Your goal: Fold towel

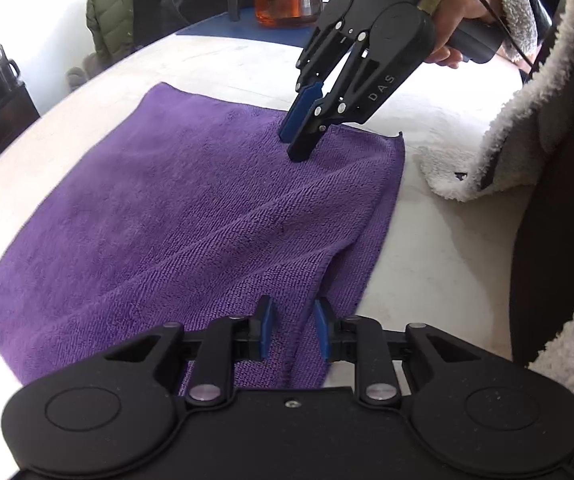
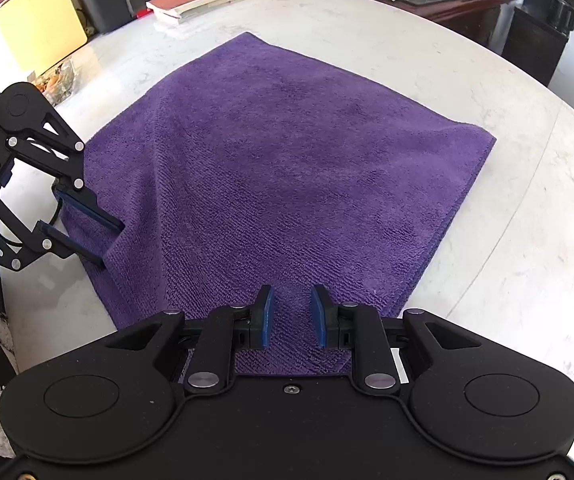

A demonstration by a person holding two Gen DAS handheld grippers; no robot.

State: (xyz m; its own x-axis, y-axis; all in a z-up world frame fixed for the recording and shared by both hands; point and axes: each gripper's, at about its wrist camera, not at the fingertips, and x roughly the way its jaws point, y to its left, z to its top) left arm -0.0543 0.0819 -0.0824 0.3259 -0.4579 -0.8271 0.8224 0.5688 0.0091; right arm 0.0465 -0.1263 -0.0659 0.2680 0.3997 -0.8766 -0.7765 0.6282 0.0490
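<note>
The towel (image 1: 191, 216) lies flat on the tabletop (image 2: 487, 240), already doubled by the look of the layered edge on its near side, the side toward the person. Both grippers stand over that near edge, one toward each of its ends, pointing steeply down. The left gripper (image 1: 293, 330) has its blue pads a little apart with a raised ridge of cloth between them; whether they pinch it I cannot tell. The right gripper (image 2: 291, 316) looks much the same: narrow gap, cloth under it, grip unclear. From either gripper the towel runs away toward the far edge of the tabletop, so I judge the next fold carries this near edge over to the far one. Neither hand is nearer; each has its own end.
</note>
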